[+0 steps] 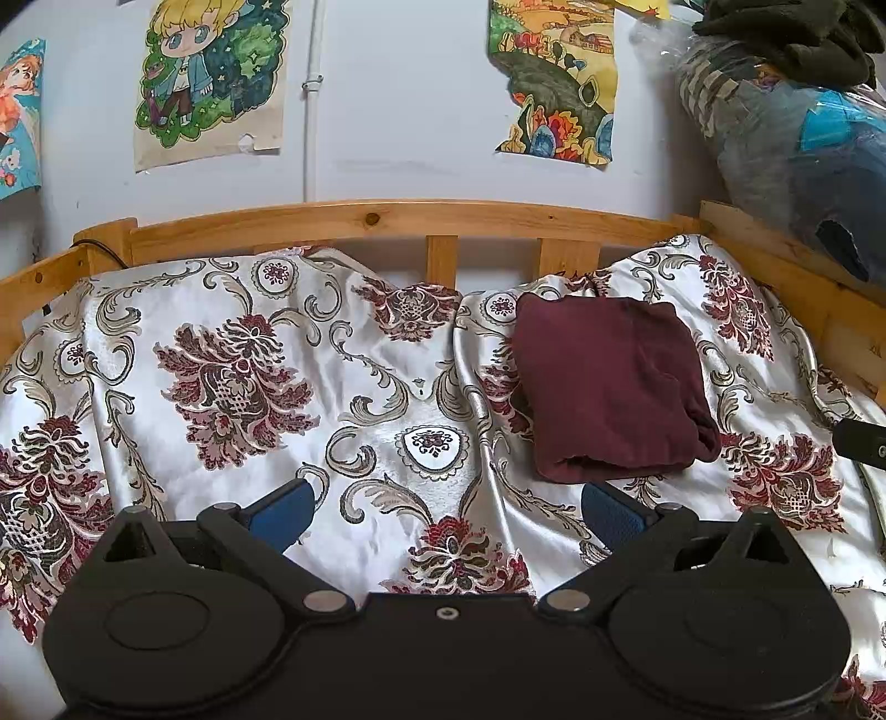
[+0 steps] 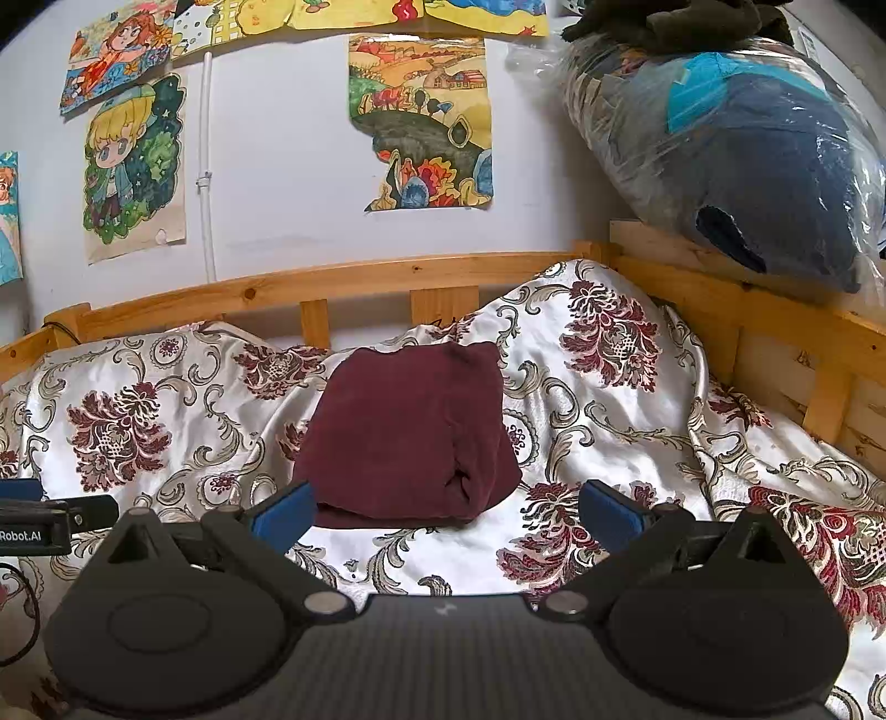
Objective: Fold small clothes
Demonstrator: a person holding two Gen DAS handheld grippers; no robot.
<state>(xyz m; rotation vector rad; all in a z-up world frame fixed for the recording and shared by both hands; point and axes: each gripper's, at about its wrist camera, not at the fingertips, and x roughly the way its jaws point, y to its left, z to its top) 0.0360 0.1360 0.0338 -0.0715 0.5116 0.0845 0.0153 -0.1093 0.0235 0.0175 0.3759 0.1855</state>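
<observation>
A clear plastic bag [image 2: 736,149] stuffed with dark blue and turquoise fabric sits on the wooden bed frame [image 2: 387,277] at the right corner, with a dark olive cloth [image 2: 692,19] heaped on top of it. One maroon garment [image 2: 410,437] lies folded into a thick rectangular packet on the bed's white satin cover [image 2: 609,399] patterned with red flowers. Its long axis runs from the near edge toward the headboard rail, and the rolled, open end of the fold faces the cameras. In the left wrist view the garment [image 1: 609,387] lies ahead and to the right of the left claw [image 1: 443,509], whose blue-padded fingers [image 1: 282,515] stand wide apart and empty above the cover. The right claw [image 2: 443,509] is likewise spread wide and holds nothing, with the garment's near edge just beyond its left pad and between the fingers. Several drawings, including a landscape poster [image 2: 421,122], hang on the wall behind.
</observation>
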